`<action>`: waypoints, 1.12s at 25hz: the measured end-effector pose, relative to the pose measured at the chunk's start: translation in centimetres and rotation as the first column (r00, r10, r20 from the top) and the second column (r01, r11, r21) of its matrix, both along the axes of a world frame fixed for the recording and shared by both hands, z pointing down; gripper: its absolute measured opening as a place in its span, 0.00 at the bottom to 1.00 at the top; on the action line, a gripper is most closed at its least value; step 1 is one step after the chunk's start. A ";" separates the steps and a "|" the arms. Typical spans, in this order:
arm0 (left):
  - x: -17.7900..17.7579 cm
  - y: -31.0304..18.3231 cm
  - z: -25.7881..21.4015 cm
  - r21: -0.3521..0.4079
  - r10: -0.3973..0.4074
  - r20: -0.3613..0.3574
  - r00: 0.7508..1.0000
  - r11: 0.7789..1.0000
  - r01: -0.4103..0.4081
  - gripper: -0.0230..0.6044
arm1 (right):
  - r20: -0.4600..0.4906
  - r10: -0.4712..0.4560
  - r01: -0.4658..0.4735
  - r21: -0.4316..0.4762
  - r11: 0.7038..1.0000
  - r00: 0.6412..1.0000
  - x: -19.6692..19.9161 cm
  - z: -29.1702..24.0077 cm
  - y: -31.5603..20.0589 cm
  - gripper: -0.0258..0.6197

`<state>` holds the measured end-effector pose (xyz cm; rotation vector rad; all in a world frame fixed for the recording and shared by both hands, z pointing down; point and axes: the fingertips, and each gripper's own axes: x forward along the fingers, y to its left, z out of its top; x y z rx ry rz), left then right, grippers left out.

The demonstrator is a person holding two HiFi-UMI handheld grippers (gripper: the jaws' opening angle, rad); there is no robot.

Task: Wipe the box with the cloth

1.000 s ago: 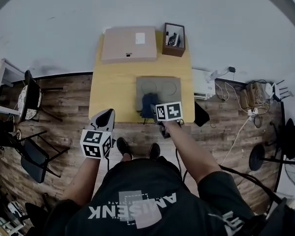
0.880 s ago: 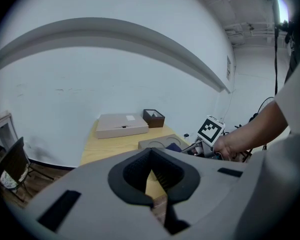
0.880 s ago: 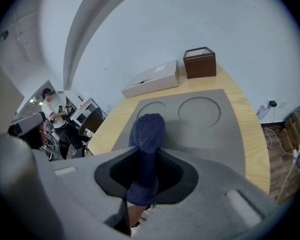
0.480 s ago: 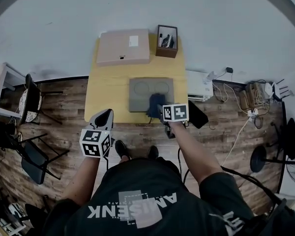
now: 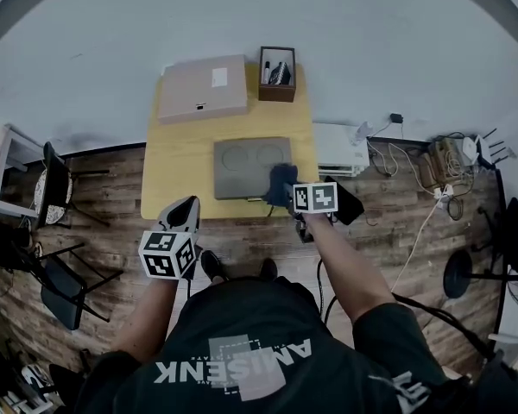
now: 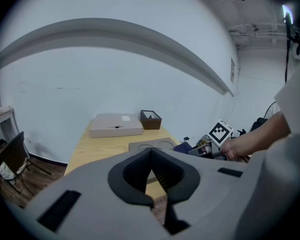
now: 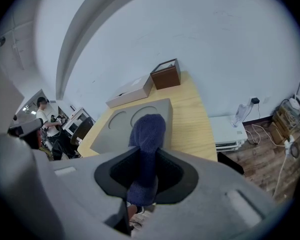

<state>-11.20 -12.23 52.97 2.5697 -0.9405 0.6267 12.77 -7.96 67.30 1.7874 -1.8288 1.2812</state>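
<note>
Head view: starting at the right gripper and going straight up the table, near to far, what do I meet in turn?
The right gripper → cloth in its fingers → grey box → holder at the far edge. The cardboard box lies left of that line.

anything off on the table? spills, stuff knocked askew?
Nothing stands out. The grey box lies flat on the table, the cloth in the right gripper rests on its near right corner, and the cardboard box and brown tray sit upright at the far end. No spills.
</note>
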 end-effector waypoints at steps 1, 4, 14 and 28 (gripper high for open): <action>0.2 0.2 0.0 0.000 -0.001 0.001 1.000 1.000 0.001 0.04 | -0.001 0.005 -0.005 0.003 1.000 1.000 0.4 0.0 0.2 0.17; 0.7 1.0 0.2 0.000 0.003 0.012 1.000 1.000 -0.003 0.04 | -0.027 -0.003 0.003 0.018 1.000 1.000 1.5 -0.2 0.8 0.17; -0.2 3.5 1.2 -0.025 -0.032 0.048 0.998 0.999 0.034 0.04 | -0.082 0.054 -0.054 0.013 0.998 0.995 6.3 1.3 4.2 0.17; -7.5 4.0 -0.1 -0.013 0.006 0.010 1.000 1.000 -0.006 0.04 | -0.086 -0.211 0.222 0.146 0.964 0.974 -11.3 -5.3 2.9 0.17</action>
